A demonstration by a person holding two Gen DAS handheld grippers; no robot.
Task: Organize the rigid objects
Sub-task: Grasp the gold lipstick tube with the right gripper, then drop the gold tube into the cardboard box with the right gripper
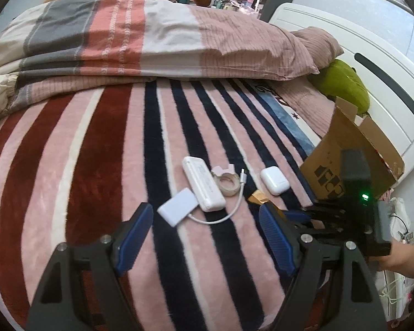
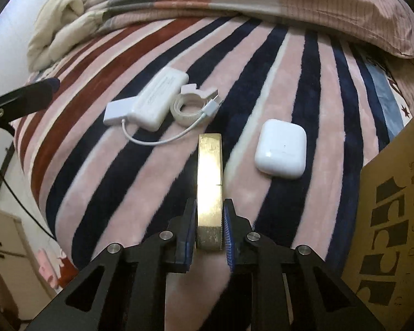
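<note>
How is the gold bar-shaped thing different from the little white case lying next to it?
The gold bar is long, narrow, shiny and metallic; the white case is short, rounded and plain. The gold bar is clamped between the pads of the right hand-held gripper; the white case lies free, with nothing touching it. Both are small hard objects on the striped blanket.

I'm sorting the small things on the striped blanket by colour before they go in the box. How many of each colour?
White: 3 (power bank, flat adapter with cable, earbud case)
Pale pink: 1 (tape roll)
Gold: 1 (slim gold case, clamped in the right gripper)
Total: 5
</note>
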